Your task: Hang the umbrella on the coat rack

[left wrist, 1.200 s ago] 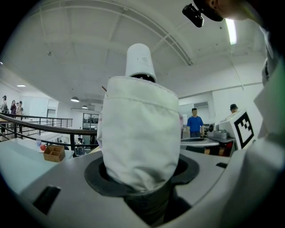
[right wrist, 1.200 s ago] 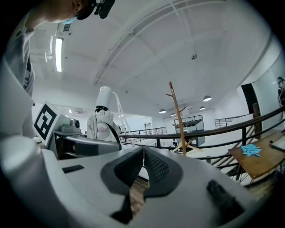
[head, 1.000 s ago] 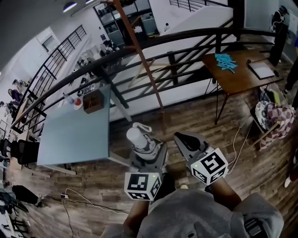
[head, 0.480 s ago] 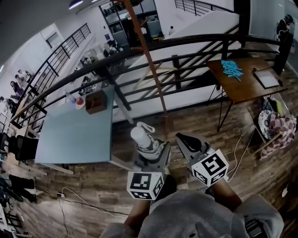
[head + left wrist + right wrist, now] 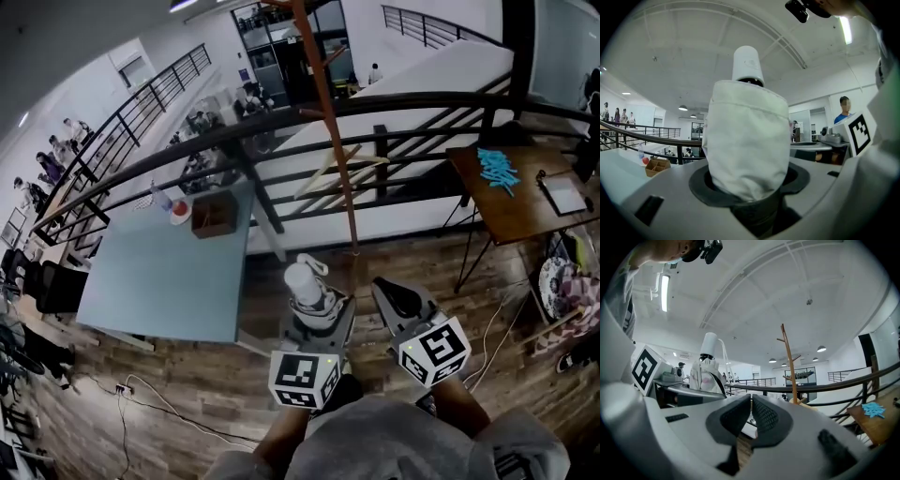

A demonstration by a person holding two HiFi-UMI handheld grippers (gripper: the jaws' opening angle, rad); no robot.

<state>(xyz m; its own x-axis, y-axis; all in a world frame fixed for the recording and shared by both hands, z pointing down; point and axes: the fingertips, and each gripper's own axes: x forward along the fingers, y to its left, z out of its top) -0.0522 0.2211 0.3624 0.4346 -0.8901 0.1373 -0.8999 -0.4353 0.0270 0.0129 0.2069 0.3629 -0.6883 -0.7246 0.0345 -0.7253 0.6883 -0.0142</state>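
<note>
Head view: the coat rack (image 5: 328, 122) runs off the top edge, its top cut off; the umbrella (image 5: 306, 281) shows only its upper end, the rest sunk in the left gripper (image 5: 317, 314). Left gripper view: the umbrella hides the inner faces of the 2 jaws, and people (image 5: 616, 115) by the railing (image 5: 647, 136) are too small to tell apart.

Umbrella (image 5: 306, 281) upright in left claw (image 5: 315, 307), coat rack (image 5: 330, 112) ahead, table (image 5: 159, 281) left.
</note>
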